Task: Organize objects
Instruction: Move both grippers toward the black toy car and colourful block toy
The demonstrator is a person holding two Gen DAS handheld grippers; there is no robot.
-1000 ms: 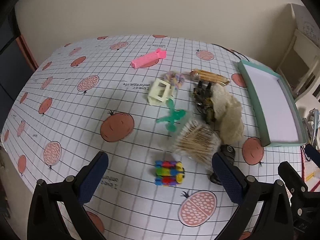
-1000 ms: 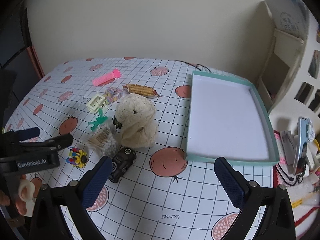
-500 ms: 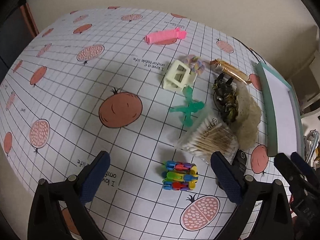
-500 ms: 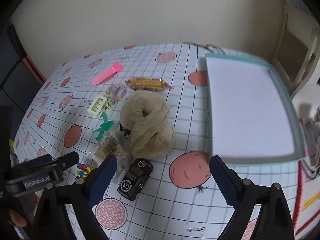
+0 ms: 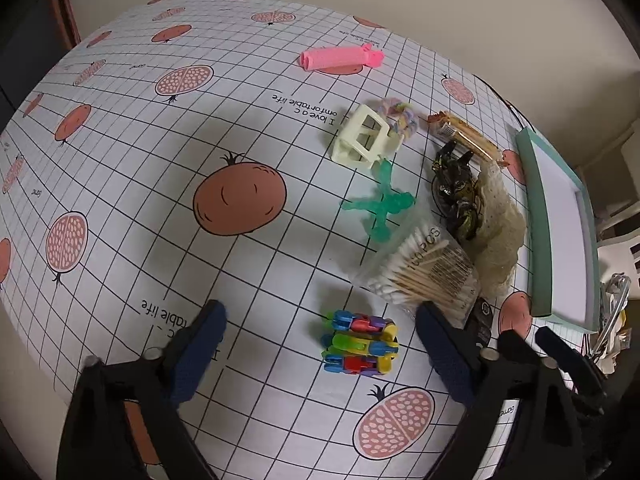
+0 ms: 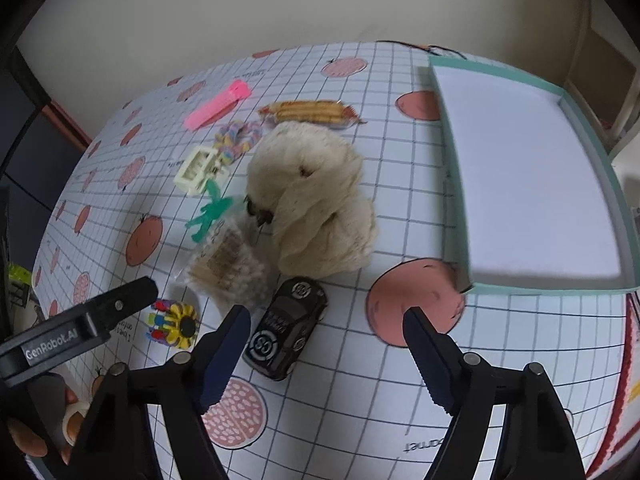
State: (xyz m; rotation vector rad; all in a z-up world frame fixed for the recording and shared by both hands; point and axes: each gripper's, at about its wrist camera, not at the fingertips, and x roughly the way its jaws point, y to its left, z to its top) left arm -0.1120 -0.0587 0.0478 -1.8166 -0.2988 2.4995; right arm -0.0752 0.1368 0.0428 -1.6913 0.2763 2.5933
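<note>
**Both grippers dropped in on the pile; nothing picked yet**

Your left gripper [image 5: 320, 344] has come down and forward over the last second; jaws wide apart, holding nothing; the multicolour block toy [image 5: 360, 342] now sits right between the fingers, so that reads as your first pick; the cotton swab pack [image 5: 420, 272] lies just beyond, touching your right-hand finger's tip region, so watch you don't snag it on closing.

Your right gripper [image 6: 326, 344] has also closed in and tilted down; jaws spread, empty; the black toy car [image 6: 286, 334] is just inside its left finger, not centred; the cream mesh pouf [image 6: 312, 204] sits behind the car, touching or nearly so.

Further out nothing on the cloth has shifted: green figure [image 5: 380, 204], cream hair claw [image 5: 362, 142], pastel scrunchie [image 5: 400, 118], wrapped snack bar [image 6: 310, 111], pink roller [image 5: 340, 58], all clustered on the pomegranate tablecloth [image 5: 160, 180].

The teal tray [image 6: 452, 152] is bare inside; so the sort hasn't started, judging by that; every item is outside it.
</note>
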